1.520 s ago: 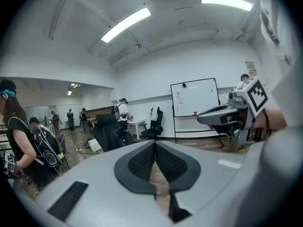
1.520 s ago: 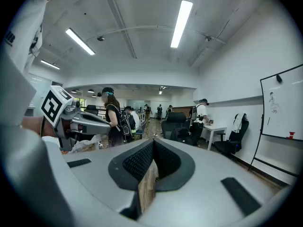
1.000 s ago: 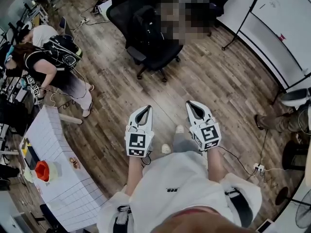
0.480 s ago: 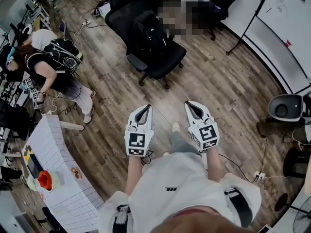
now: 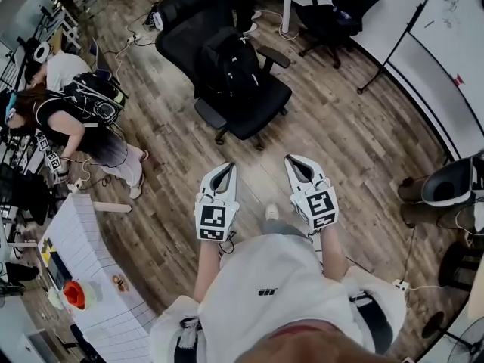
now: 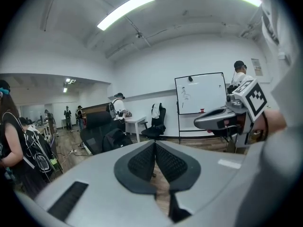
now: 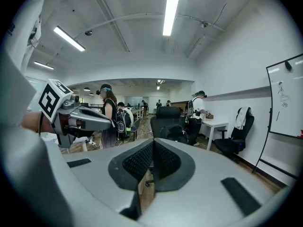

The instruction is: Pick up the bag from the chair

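Observation:
A black backpack (image 5: 227,60) rests upright on the seat of a black office chair (image 5: 257,104) ahead of me on the wood floor. My left gripper (image 5: 224,171) and right gripper (image 5: 296,161) are held side by side in front of my body, well short of the chair, both shut on nothing. The left gripper view has its pads closed together at the left gripper (image 6: 155,143), with the chair (image 6: 94,129) and bag (image 6: 116,138) far off to the left. In the right gripper view the right gripper (image 7: 152,143) points at the chair (image 7: 168,117) and bag (image 7: 178,133).
A seated person (image 5: 76,116) with a backpack is at the left beside a white table (image 5: 94,282). A second black chair (image 5: 333,13) and a whiteboard on a stand (image 5: 442,44) are at the back right. Cables lie on the floor.
The chair with the bag has come nearer and lower in the head view as I walk toward it. Both grippers keep the same shut pose in front of me.

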{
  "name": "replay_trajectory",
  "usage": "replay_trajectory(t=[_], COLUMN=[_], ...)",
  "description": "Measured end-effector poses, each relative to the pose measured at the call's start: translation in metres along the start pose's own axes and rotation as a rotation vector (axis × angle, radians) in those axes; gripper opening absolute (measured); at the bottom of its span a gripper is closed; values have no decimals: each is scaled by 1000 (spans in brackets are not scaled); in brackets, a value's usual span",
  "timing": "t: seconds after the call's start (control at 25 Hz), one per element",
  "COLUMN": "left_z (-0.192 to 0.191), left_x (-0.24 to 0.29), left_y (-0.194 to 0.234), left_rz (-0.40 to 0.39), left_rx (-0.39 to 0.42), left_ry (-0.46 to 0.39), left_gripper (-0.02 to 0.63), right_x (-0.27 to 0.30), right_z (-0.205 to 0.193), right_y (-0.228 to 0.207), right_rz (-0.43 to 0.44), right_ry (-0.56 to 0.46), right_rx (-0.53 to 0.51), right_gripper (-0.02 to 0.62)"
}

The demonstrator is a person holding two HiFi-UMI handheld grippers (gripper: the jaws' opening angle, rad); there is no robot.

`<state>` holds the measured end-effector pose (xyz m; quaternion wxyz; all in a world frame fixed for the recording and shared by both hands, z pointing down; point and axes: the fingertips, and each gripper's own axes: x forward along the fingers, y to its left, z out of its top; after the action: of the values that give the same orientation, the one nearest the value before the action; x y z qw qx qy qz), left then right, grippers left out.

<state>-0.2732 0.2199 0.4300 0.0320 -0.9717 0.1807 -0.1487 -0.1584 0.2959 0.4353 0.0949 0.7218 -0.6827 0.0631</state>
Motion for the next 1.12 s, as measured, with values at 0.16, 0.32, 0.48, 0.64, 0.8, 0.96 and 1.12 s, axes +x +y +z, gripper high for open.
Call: replay_trajectory(t=[0.16, 0.32, 0.48, 0.64, 0.8, 0.96, 1.12], left_z=[10, 23, 33, 38, 43, 45, 47], left_x=[39, 69, 91, 110, 129, 147, 168], left_y=[7, 15, 24, 38, 54, 69, 89], left_rz=[6, 18, 34, 42, 48, 49, 42], left_rx=[-6, -10, -18, -22, -19, -15, -21], left_ry=[3, -12, -30, -42, -51, -61, -76], left_gripper=[11, 11, 11, 11, 11, 11, 11], right_x=[24, 43, 63, 86, 106, 125, 150], right_z=[6, 17, 25, 31, 38, 42, 46], right_y=[-33, -57, -74, -83, -94, -106, -116], right_rz=[13, 32, 53, 68, 67, 59, 48], right_ry=[-2, -21, -37, -45, -57, -66, -71], right_rx=[3, 2, 0, -8, -12, -14, -15], right_gripper=[-5, -5, -5, -5, -5, -5, -5])
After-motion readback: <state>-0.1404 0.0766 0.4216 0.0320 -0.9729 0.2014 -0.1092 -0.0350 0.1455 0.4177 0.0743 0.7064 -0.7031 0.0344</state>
